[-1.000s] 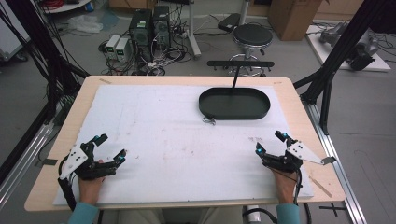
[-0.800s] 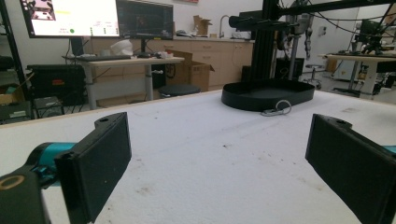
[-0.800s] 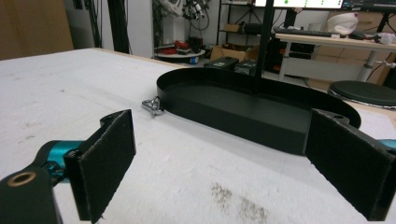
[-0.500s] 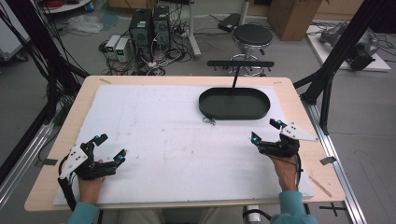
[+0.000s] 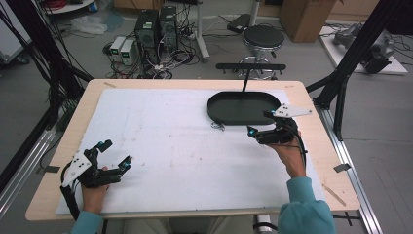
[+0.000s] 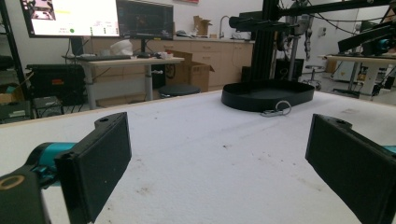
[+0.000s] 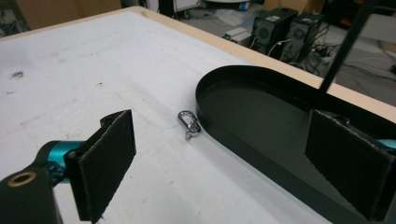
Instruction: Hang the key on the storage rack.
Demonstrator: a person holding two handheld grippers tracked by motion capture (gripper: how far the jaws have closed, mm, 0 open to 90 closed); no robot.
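Observation:
A black oval tray [image 5: 242, 120] stands empty at the back right of the white mat [image 5: 170, 146]. A small metal snap clasp [image 5: 217, 126] lies on the mat just off the tray's front left edge. My right gripper [image 5: 259, 124] hovers open at the tray's front right edge and points left; its own view shows the clasp [image 7: 188, 122] ahead between the wide-apart jaws and the tray wall [image 7: 243, 140] on the right. My left gripper [image 5: 116, 153] rests open near the front left of the mat. It faces the distant tray [image 6: 266, 95] and clasp [image 6: 277, 108].
The mat covers most of a wooden table [image 5: 311, 122]. A black T-shaped stand [image 5: 251, 67] rises behind the tray. A stool [image 5: 263, 36] and computer cases [image 5: 156, 27] stand on the floor beyond. Black frame posts [image 5: 343, 73] flank the table.
My right gripper has moved forward and to the left, from the front right of the mat up to the tray's front right edge. The left gripper has stayed put.

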